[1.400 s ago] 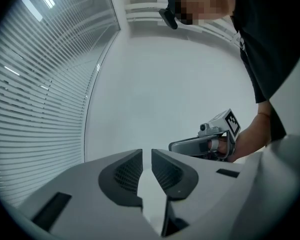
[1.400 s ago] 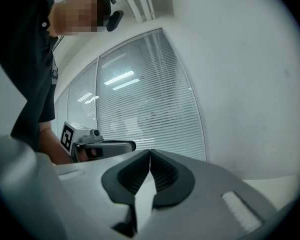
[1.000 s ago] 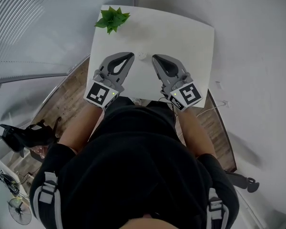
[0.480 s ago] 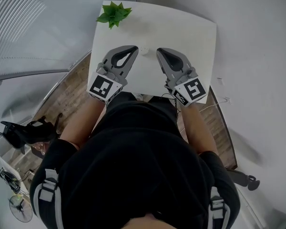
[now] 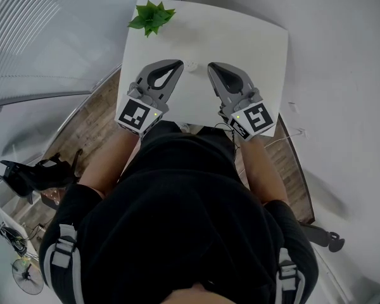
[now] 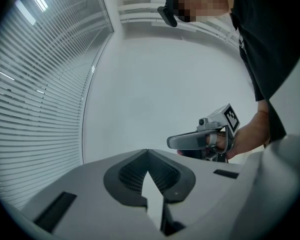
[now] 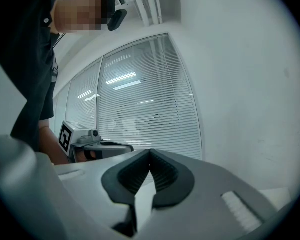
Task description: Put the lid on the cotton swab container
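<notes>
Jaws closed, empty, on left gripper (image 5: 177,63) and right gripper (image 5: 211,66); we open one before reaching the white piece (image 5: 191,67), perhaps the lid.

Plant (image 5: 151,16) on table (image 5: 253,49), behind probable container (image 5: 191,67)

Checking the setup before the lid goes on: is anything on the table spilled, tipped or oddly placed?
Nothing stands out. The table holds a green plant at its far-left corner and one small white round item, too small to identify, between the left gripper and right gripper, both shut and empty.
</notes>
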`<state>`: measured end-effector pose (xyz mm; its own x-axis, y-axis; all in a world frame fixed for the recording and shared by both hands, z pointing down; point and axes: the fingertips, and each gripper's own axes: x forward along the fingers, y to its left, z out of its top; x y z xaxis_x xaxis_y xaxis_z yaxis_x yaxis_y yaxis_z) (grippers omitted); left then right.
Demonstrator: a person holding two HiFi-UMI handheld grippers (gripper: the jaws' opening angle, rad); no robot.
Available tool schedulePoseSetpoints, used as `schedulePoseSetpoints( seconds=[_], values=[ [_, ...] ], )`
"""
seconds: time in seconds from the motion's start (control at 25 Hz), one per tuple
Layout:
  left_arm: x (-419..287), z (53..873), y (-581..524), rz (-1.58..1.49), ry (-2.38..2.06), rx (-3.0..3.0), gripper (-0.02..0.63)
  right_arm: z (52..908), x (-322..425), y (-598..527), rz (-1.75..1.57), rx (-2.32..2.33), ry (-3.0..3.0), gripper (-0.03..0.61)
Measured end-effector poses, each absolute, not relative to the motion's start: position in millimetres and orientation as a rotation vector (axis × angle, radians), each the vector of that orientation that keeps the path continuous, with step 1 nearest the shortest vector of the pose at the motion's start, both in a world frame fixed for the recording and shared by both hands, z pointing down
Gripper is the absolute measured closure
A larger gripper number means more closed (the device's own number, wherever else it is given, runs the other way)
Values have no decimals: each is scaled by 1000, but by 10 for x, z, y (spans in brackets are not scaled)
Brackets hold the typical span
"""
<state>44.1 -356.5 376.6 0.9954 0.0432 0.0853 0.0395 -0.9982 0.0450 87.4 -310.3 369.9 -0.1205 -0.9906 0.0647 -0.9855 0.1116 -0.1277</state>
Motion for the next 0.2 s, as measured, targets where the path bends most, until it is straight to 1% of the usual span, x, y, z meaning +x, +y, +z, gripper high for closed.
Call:
schedulePoseSetpoints(
  seconds=[0.2],
  values=[
    [434, 3757, -3554, 135, 70, 3090, 605, 3700, 856, -3096, -211, -2058, 2319, 568]
  ],
)
